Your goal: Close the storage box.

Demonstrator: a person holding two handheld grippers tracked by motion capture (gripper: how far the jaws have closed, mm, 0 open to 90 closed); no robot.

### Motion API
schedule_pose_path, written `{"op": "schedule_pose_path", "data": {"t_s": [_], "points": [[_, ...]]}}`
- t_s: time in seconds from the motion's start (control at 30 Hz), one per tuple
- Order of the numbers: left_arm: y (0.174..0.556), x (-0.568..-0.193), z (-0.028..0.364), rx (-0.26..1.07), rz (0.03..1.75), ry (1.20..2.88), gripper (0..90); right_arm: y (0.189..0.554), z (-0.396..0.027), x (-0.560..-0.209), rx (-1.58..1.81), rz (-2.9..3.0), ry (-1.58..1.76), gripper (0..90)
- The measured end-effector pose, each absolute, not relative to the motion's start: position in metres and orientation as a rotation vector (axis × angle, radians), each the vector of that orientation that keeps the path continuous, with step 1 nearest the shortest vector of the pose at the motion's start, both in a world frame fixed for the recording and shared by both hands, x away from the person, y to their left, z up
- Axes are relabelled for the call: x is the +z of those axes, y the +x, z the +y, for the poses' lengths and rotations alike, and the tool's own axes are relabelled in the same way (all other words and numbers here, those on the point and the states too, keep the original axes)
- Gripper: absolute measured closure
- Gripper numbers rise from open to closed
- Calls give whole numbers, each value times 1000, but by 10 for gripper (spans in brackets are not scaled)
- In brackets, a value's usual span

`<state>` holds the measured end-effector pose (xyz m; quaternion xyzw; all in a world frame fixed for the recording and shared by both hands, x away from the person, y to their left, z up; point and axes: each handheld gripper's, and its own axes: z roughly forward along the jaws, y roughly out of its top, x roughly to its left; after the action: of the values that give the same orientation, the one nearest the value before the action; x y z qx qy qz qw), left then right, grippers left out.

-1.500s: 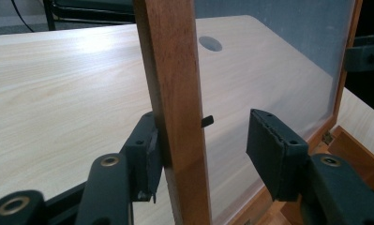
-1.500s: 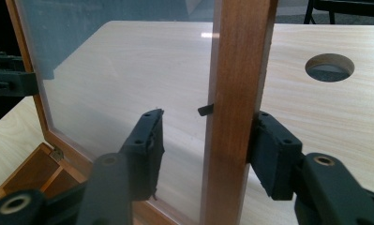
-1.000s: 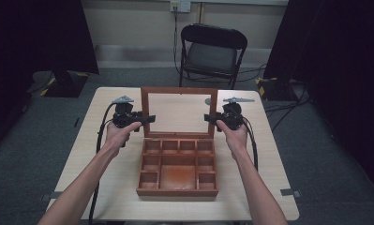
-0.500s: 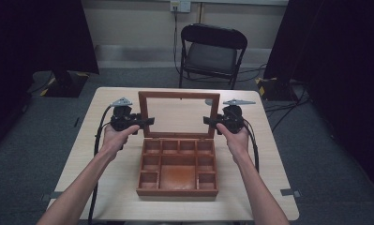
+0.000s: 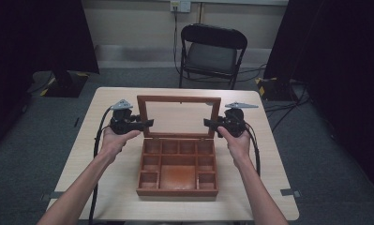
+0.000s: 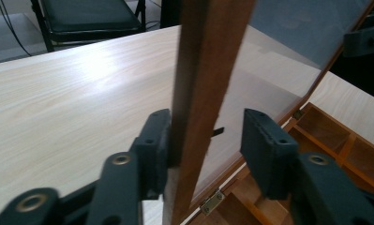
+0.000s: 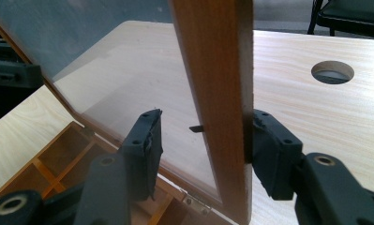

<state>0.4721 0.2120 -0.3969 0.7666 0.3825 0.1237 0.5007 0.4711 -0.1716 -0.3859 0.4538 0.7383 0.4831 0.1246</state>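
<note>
A brown wooden box (image 5: 177, 190) with several compartments stands open mid-table, its glass-paned lid (image 5: 177, 99) raised at the back. My left gripper (image 5: 145, 123) straddles the lid's left side rail (image 6: 208, 56). One pad touches the wood and the other pad (image 6: 264, 140) stands apart from it; these jaws have just been closing. My right gripper (image 5: 208, 123) straddles the right side rail (image 7: 213, 56) the same way, with the outer pad (image 7: 269, 150) against the wood and the inner one off the glass. Its jaws have opened slightly over the last second.
The light wooden table (image 5: 105, 108) has bare room on both sides of the box and behind the lid, with a round cable hole (image 7: 332, 71) at the back. A black folding chair (image 5: 213, 51) stands beyond the far edge. Small brass hinges (image 6: 212, 201) join lid and box.
In the high view the lid's top edge sits a little lower than a second ago. Both hands stay at the lid's sides.
</note>
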Motion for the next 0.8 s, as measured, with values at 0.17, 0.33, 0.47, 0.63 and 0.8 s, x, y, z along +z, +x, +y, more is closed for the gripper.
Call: {"op": "schedule_pose_path", "data": {"t_s": [0.17, 0.33, 0.47, 0.63, 0.8], "points": [[470, -397, 213, 290, 918, 1849, 541, 467, -172, -385, 1402, 2160, 1317, 478], [465, -397, 214, 276, 913, 1844, 532, 461, -172, -384, 1397, 2166, 1316, 470], [462, -398, 215, 269, 915, 1831, 523, 458, -172, -383, 1391, 2169, 1317, 463], [458, -397, 215, 264, 913, 1829, 513, 452, -170, -384, 1380, 2146, 1308, 455], [453, -396, 215, 285, 898, 1847, 510, 447, -172, -383, 1389, 2152, 1306, 452]]}}
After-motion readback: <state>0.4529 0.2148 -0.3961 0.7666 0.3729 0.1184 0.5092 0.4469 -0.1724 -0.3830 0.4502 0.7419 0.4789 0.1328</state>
